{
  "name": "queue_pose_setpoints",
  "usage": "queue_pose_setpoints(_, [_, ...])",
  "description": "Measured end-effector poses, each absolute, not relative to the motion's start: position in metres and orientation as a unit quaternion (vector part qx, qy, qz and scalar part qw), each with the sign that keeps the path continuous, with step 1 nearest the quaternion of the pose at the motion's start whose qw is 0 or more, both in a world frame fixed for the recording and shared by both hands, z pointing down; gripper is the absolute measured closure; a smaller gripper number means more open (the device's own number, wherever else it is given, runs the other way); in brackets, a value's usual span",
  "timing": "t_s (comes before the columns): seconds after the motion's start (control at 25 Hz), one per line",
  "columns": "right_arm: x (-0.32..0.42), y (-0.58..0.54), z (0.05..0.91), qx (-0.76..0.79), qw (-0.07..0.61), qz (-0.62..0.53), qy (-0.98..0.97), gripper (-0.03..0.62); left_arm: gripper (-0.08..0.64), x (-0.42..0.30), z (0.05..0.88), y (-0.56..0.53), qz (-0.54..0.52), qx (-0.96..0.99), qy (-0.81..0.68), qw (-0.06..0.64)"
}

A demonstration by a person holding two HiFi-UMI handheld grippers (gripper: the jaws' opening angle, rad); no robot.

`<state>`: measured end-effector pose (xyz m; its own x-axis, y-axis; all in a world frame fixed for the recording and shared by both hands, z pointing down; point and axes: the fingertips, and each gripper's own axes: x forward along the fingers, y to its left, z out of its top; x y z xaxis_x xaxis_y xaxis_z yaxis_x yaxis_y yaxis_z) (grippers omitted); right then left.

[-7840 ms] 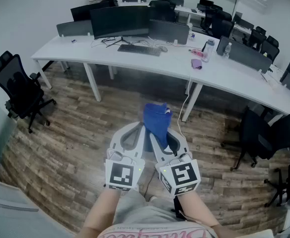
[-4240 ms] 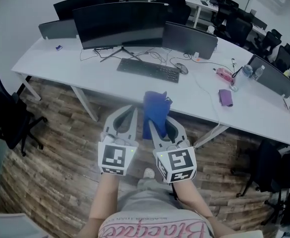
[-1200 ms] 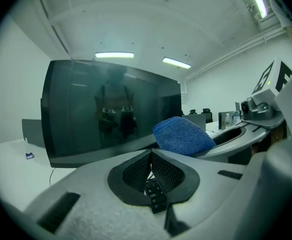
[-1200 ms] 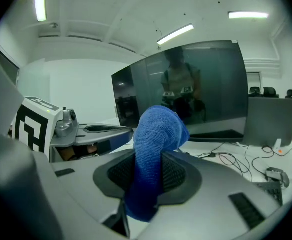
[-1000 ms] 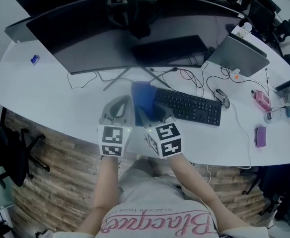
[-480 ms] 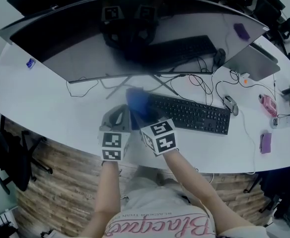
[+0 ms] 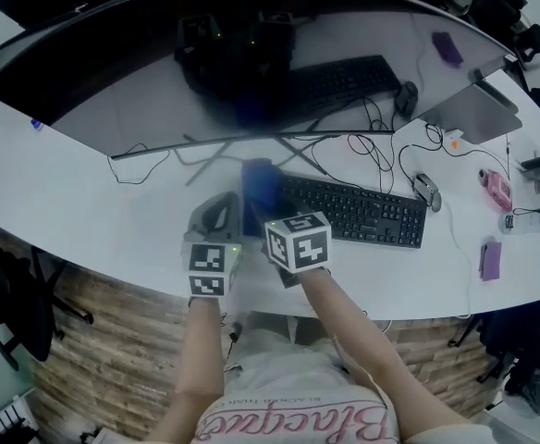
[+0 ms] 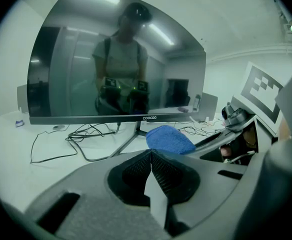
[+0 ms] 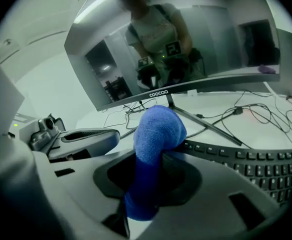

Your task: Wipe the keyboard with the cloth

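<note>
Now, nearest you, your left gripper (image 8: 150, 164) hangs empty, jaws pressed together. Just beside it, your right gripper (image 7: 264, 209) pinches the blue cloth (image 9: 156, 129), bunched at the left end of the black keyboard (image 7: 355, 212) — wiping looks about to begin. Next: press down, then sweep rightward along the keys, below the monitor (image 7: 233, 72).

On the desk (image 7: 76, 202), nearer than the monitor (image 7: 159, 72): keyboard (image 7: 358, 213) right of centre, cloth (image 7: 259, 185) at its left end, mouse (image 7: 426, 192) just past its right end.
</note>
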<state>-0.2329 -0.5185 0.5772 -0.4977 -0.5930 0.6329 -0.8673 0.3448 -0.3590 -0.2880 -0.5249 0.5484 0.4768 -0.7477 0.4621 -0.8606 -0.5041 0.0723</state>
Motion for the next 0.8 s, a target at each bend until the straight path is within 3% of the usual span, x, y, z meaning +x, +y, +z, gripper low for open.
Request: queue_pose_setpoints(0.8, [-0.192,-0.507,0.583,0.481,0.237,0.316,-0.782,0.491,0.554,-0.251,0.55,-0.519,0.197,0.841,-0.481,0.148])
